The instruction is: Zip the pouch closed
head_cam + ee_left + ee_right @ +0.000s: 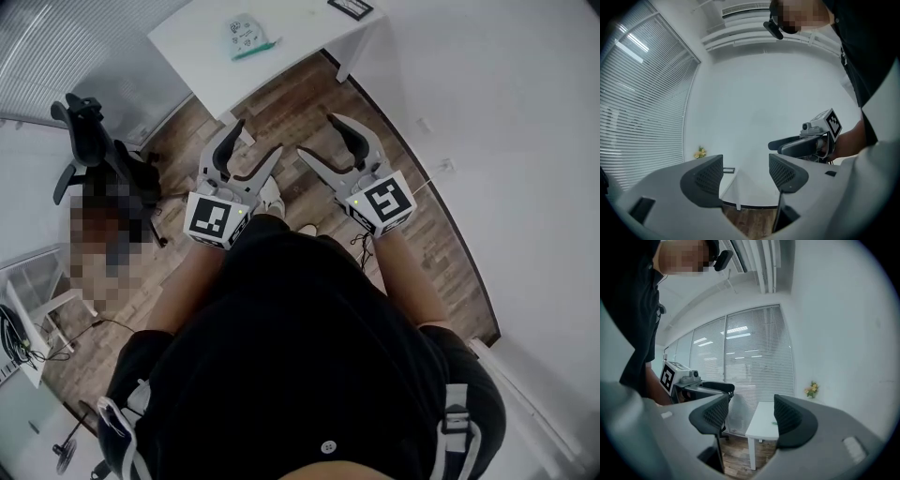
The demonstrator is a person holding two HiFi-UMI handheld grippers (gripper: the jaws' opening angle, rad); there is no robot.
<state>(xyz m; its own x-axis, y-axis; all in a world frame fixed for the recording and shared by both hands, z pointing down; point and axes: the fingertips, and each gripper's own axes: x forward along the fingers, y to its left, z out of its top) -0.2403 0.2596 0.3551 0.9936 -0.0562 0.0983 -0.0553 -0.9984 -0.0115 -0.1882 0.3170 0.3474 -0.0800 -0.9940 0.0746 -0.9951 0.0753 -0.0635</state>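
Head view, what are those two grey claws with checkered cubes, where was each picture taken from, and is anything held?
A person stands holding two hand-held tongs; the marker cubes are part of them. The head view looks down from the person's head: left tongs, right tongs. The other two views come from cameras riding on each pair, looking along its jaws. Both are open and hold nothing. Ahead, a white table carries a small pouch, not yet touched.
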